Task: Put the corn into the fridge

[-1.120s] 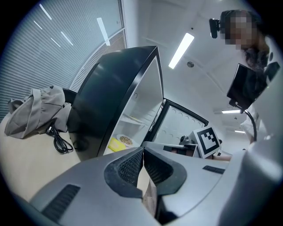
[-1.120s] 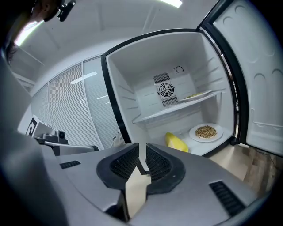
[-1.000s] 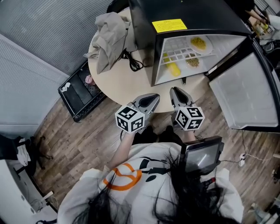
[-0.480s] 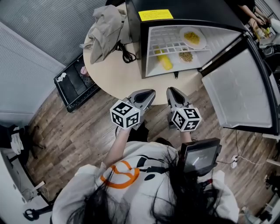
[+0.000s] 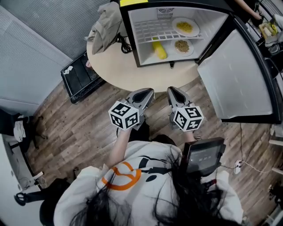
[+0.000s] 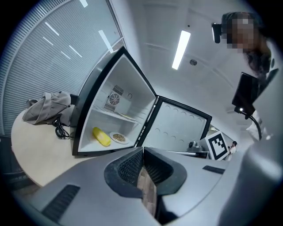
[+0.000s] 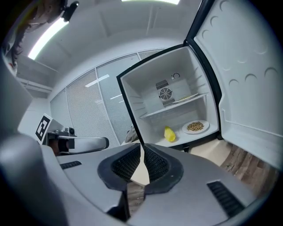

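We'd backed the left gripper (image 5: 148,92) and right gripper (image 5: 171,90) off from the fridge (image 5: 150,13), fingers clenched empty, corn (image 5: 159,48) lying inside on its floor beside a plate (image 5: 181,46), so probably only the open door (image 5: 234,75) needed shutting.

I held the left gripper (image 5: 149,92) and right gripper (image 5: 170,90) side by side short of the table (image 5: 119,73), the right's empty jaws just closing; the corn (image 5: 159,49) lay inside the open fridge (image 5: 133,40).

fridge (image 5: 132,44) top: cut by pic edge | lower plate (image 5: 175,47) food: too small
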